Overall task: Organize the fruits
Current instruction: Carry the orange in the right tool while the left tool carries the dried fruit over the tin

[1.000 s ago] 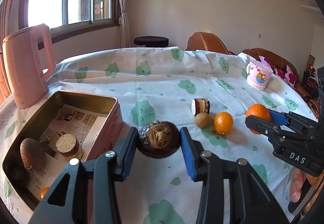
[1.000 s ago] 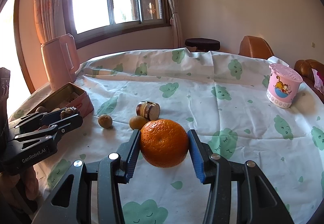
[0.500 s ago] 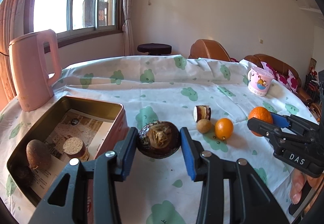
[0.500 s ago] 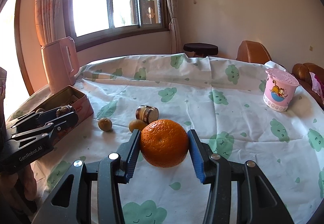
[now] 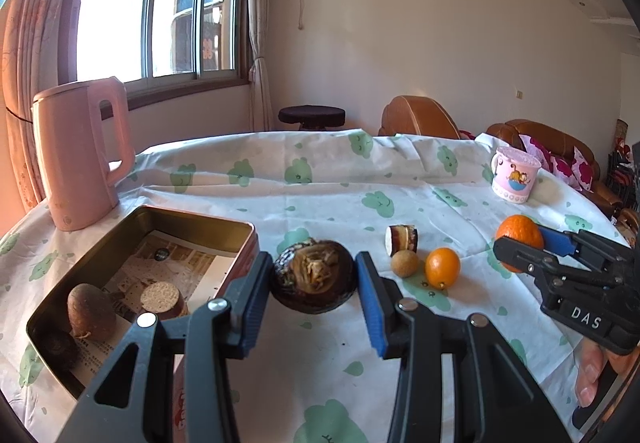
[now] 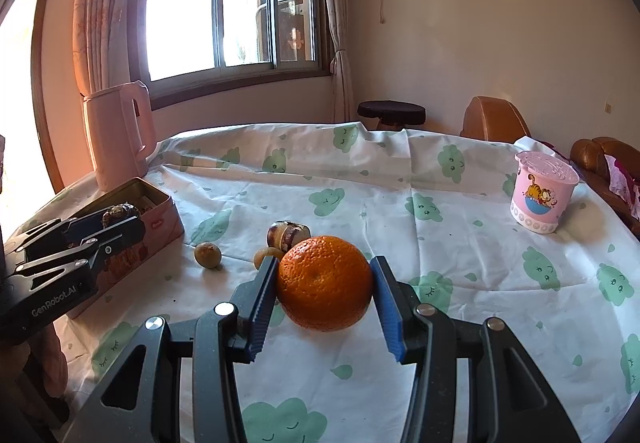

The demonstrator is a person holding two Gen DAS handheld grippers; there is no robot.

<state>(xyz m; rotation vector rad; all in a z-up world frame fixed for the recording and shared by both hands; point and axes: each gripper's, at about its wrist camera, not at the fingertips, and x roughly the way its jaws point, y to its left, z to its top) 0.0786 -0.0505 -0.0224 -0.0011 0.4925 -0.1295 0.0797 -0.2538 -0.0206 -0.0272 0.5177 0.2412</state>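
My left gripper (image 5: 314, 279) is shut on a dark brown mangosteen (image 5: 314, 275), held above the cloth just right of the open metal tin (image 5: 192, 219). The tin holds a brown round fruit (image 5: 90, 309), a cut brown piece (image 5: 162, 297) and a dark fruit (image 5: 56, 349). My right gripper (image 6: 324, 281) is shut on a large orange (image 6: 324, 283), held above the table; it also shows in the left wrist view (image 5: 520, 237). On the cloth lie a small orange (image 5: 442, 267), a brown longan (image 5: 405, 263) and a cut sugarcane piece (image 5: 402, 239).
A pink kettle (image 5: 80, 151) stands behind the tin at the left. A pink cartoon cup (image 5: 514, 175) stands far right. The table has a white cloth with green clouds (image 5: 320, 183). Sofa and stool lie beyond the table.
Both grippers have risen and tilted up a little with their fruit still held. The left one has kept beside the tin's right wall.
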